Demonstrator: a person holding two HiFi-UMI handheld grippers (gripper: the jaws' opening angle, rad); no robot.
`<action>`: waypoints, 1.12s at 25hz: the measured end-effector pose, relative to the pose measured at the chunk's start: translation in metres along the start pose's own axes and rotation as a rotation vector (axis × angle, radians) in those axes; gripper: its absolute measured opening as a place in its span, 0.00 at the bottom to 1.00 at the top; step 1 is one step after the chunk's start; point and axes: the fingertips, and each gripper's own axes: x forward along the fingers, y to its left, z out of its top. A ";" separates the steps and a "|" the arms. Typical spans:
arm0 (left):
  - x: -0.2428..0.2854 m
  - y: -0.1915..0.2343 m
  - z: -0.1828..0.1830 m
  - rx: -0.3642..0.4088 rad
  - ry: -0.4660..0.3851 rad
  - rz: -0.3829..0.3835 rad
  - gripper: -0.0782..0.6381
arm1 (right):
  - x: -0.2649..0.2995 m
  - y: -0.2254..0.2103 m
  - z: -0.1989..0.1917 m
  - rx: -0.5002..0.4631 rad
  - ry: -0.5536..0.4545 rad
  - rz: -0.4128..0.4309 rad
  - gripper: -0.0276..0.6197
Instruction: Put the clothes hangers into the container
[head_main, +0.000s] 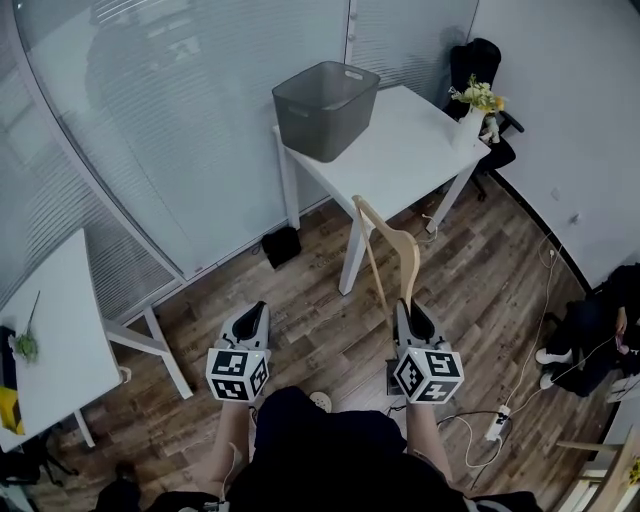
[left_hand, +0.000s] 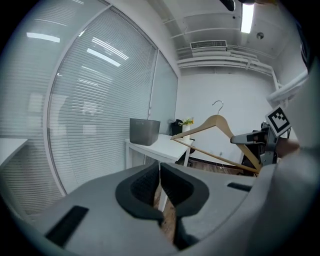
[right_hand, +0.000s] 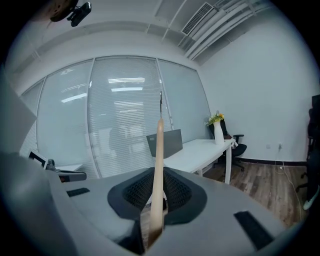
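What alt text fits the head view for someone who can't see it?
Seen from above, the right hand-held gripper holds a wooden hanger by one end over a wood floor, with the left hand-held gripper empty beside it. Ahead, a gray bin and a vase of flowers stand on a white table.

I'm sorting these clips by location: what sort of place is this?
Probably an office room: glass partition walls with blinds, white desks, and a black office chair in the corner.
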 end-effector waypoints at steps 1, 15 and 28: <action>-0.002 0.000 -0.003 -0.005 0.005 0.005 0.13 | 0.001 0.001 -0.002 0.003 0.005 0.004 0.15; -0.007 0.009 -0.027 -0.041 0.047 0.023 0.13 | 0.005 0.004 -0.028 0.032 0.063 0.014 0.15; 0.067 0.039 0.007 -0.036 0.055 0.003 0.13 | 0.083 -0.015 0.010 0.044 0.040 -0.012 0.15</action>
